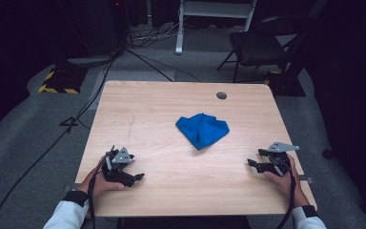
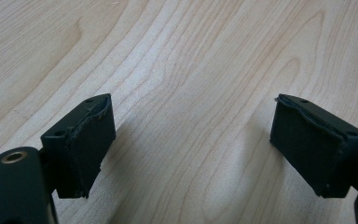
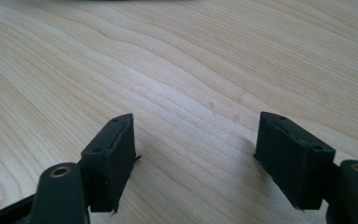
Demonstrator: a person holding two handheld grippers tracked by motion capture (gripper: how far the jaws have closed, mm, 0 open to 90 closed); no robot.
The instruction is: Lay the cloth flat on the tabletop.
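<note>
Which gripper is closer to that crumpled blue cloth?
Right, narrowly. The right gripper sits right of and below the crumpled blue cloth; the left gripper lies farther off, below-left.

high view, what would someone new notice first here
The bright blue cloth stands out, crumpled near the middle of the pale wooden table. Next come the two black tools at the near edge: the left hand-held gripper and the right hand-held gripper, both open with nothing between their jaws, well apart from the cloth.
</note>
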